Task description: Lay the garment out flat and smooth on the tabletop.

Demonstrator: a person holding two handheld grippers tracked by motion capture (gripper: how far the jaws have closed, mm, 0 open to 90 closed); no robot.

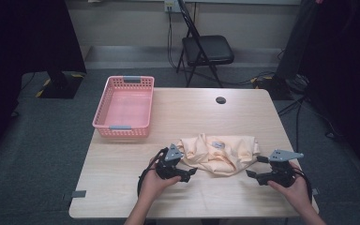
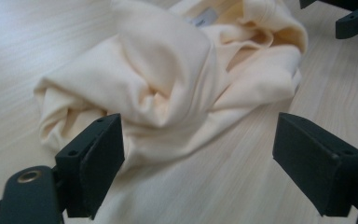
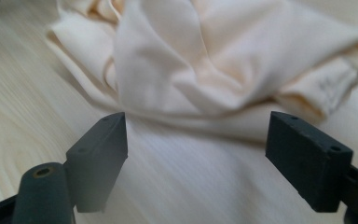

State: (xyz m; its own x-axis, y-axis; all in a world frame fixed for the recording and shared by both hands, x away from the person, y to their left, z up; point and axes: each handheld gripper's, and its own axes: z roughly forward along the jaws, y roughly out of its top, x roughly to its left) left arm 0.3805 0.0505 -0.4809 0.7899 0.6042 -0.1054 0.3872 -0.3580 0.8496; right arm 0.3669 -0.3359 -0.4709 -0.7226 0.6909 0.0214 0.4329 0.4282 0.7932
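The crumpled cream shirt [image 1: 218,153] lies on the table [image 1: 122,187], long axis running between both grippers. The left gripper [image 1: 191,171], jaws spread and empty, is nearest, its edge just ahead; the right gripper [image 1: 254,166], also spread, faces the other end.

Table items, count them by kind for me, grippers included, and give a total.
Cream garment: 1
Pink basket: 1
Grippers: 2, the left gripper and the right gripper, both open beside the garment
Total: 4
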